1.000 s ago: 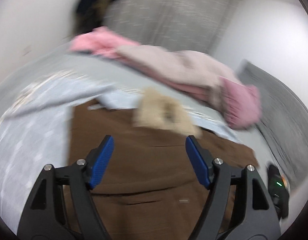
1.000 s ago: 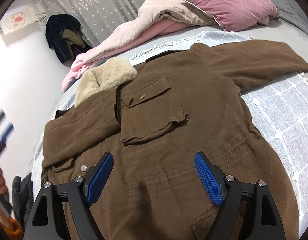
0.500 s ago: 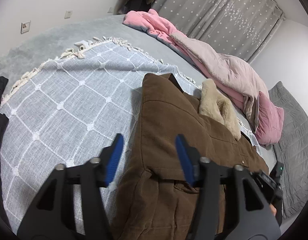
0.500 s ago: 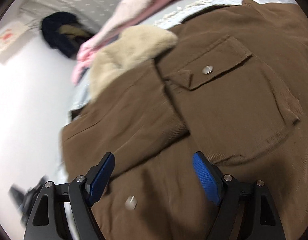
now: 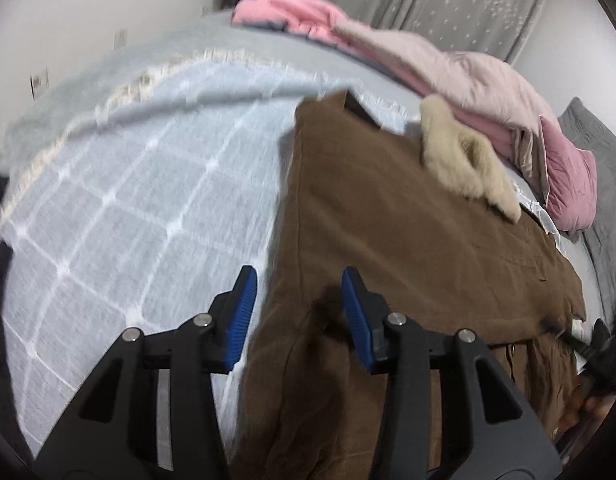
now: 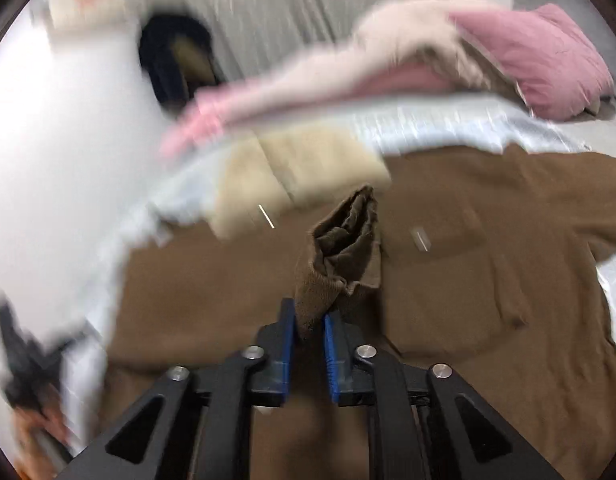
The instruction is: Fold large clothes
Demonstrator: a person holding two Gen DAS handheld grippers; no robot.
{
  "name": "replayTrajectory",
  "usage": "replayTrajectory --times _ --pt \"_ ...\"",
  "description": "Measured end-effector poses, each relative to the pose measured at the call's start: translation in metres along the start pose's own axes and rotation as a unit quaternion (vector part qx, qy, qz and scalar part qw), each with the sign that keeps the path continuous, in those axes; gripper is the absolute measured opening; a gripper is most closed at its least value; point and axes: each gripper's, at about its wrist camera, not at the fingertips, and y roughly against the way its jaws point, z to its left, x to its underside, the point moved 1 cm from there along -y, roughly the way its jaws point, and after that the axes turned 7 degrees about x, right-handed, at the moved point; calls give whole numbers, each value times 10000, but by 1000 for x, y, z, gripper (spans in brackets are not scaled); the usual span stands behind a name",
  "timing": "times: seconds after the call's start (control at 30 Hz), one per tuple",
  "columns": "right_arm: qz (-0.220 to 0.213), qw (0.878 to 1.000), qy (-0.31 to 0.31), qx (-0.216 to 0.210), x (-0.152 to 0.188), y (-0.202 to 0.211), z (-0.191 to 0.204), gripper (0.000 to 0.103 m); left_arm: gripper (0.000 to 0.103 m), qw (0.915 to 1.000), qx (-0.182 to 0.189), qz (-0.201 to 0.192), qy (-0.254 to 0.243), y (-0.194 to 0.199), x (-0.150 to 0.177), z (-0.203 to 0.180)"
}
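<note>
A large brown coat (image 5: 388, 216) with a beige fur collar (image 5: 464, 168) lies spread on a pale checked blanket (image 5: 128, 208). My left gripper (image 5: 296, 304) hangs low over the coat's left edge. Its jaws are closing, with the folded edge between the blue pads, which do not press on it. In the right wrist view my right gripper (image 6: 309, 332) is closing its jaws, and the pads pinch a bunched fold of the coat (image 6: 488, 280) below the collar (image 6: 300, 168). The pinched fabric (image 6: 348, 240) stands up in front of the fingers. This view is blurred.
A pink and cream duvet (image 5: 448, 68) and a pink pillow (image 5: 568, 176) lie along the far side of the bed. Dark clothes (image 6: 176, 52) hang by the grey curtain. A grey pillow (image 5: 600, 184) sits at the right. White wall lies to the left.
My left gripper has sunk toward the coat's left edge and its jaws have narrowed. My right gripper has gone from wide open to pinched on a fold of the coat.
</note>
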Motion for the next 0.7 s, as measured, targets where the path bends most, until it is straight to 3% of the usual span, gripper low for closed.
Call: replayTrajectory --times 0.03,0.07,0.13,0.27,0.37,0.43,0.6,0.7 --pt "386 9990 -220 -110 7 -15 -13 21 46 9999 50 30 144 1 0 5" --pt "479 9970 -500 -345 14 -18 -24 26 46 9997 94 26 236 2 -1 8" --pt "324 9944 -797 -618 20 -11 -38 33 46 9995 99 -64 279 7 -5 10" --pt "12 9986 -448 -264 12 7 -33 41 47 9996 -63 -139 -216 1 -9 -10" --pt "-203 9991 -246 -262 2 16 -25 48 47 9969 -303 161 -709 -20 -10 -23" --pt "-238 9993 -39 -289 -11 15 -21 50 47 9965 -341 165 -740 -26 -20 -24" --pt "-450 9984 226 -271 -64 -5 -15 50 47 9995 -76 213 -229 -40 -65 -19" --pt "-370 9992 100 -57 -95 -43 -16 50 47 9983 120 -104 -559 -39 -77 -41"
